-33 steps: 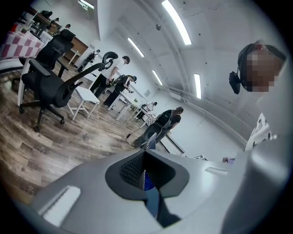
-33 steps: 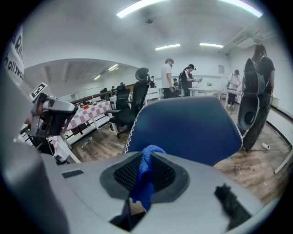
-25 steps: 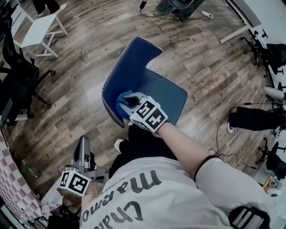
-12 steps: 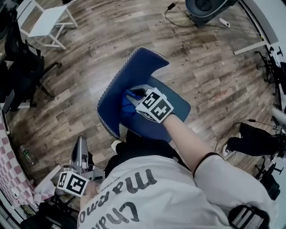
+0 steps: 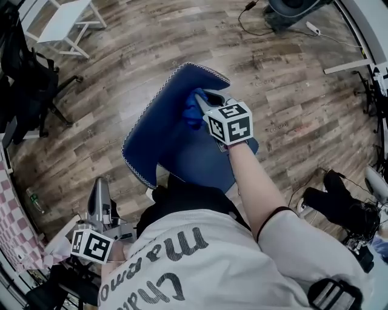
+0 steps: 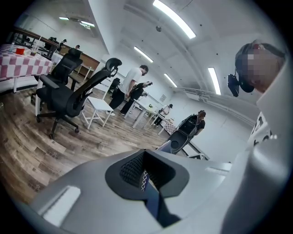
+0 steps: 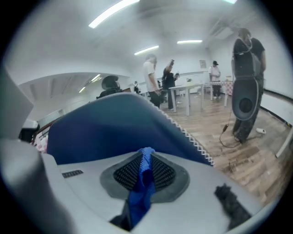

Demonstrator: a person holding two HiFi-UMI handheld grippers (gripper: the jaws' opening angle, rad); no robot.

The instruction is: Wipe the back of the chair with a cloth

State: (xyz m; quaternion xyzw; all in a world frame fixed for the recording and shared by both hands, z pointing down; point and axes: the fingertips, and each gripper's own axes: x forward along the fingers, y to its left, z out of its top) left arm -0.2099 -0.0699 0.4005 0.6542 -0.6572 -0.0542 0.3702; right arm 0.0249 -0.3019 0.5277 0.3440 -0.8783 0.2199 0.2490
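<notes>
Looking down from the head view, we saw the right gripper point(image 5: 204, 100) held out over the blue chair point(image 5: 159, 130), its marker cube point(image 5: 230, 123) turned up toward the camera. The jaws were clenched on a blue cloth point(image 5: 193, 110), and the bunched cloth lay against the inner face of the chair back, near the end with the white zigzag stitching point(image 5: 213, 72).

From the right gripper view we logged the same grip. A fold of cloth point(image 7: 140, 194) stood pinched between the ribbed pads point(image 7: 161, 172) and trailed down toward the lens. The chair back point(image 7: 105, 130) filled the frame just beyond the jaws, and its stitched edge ran down to the right.

The left gripper point(image 5: 98, 195) hung low at the person's left side, well apart from the chair. Its jaws pointed out over the wood floor point(image 5: 291, 79). In the left gripper view its jaws point(image 6: 144, 172) sat drawn together and held nothing; only a thin slit between them showed blue and a bit of white stitching.

A black office chair point(image 6: 68, 98) and a white table point(image 5: 63, 18) stood off to the left. Several people stood in the background, too small to detail.
</notes>
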